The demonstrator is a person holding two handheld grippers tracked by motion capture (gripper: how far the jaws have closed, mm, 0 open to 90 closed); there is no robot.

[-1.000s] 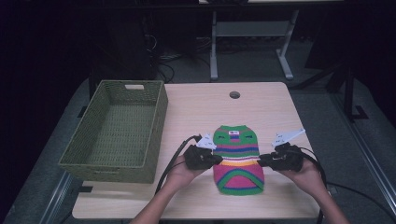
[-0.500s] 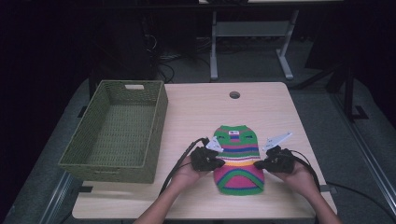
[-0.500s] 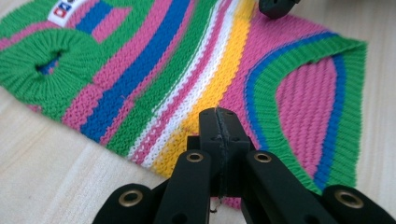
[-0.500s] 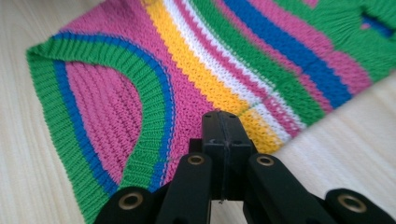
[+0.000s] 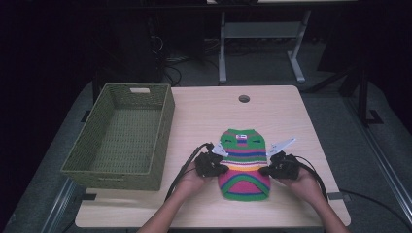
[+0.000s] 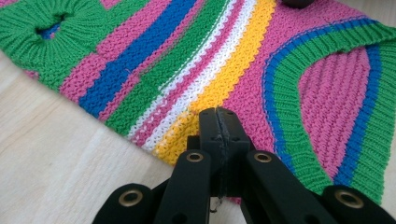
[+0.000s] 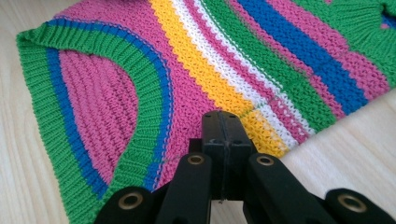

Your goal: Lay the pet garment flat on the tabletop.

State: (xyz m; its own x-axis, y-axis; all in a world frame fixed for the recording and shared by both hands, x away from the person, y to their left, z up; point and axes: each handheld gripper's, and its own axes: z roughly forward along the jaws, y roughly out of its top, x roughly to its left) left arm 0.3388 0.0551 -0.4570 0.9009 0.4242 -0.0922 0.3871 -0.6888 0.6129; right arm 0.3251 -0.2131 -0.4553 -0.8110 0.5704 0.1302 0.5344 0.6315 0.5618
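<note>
A small knitted sweater (image 5: pixel 243 167) with green, pink, blue, white and yellow stripes lies flat on the light wooden table (image 5: pixel 204 114), its green collar pointing away from me. My left gripper (image 5: pixel 221 168) is at its left edge and my right gripper (image 5: pixel 265 171) at its right edge, both level with the yellow stripe. In the left gripper view the jaws (image 6: pixel 217 114) are shut, tips on the sweater's (image 6: pixel 233 60) edge where the yellow stripe ends. The right gripper view has its jaws (image 7: pixel 221 116) shut the same way on the opposite edge of the sweater (image 7: pixel 140 70).
An empty green woven basket (image 5: pixel 165 116) stands at the left of the table, close to my left hand. A round cable hole (image 5: pixel 244 98) sits near the table's far edge. Bare tabletop lies beyond the sweater and to its right.
Both grippers have moved inward and slightly toward me along the sweater's sides, ending with their tips on its left and right edges. The sweater has not shifted.
</note>
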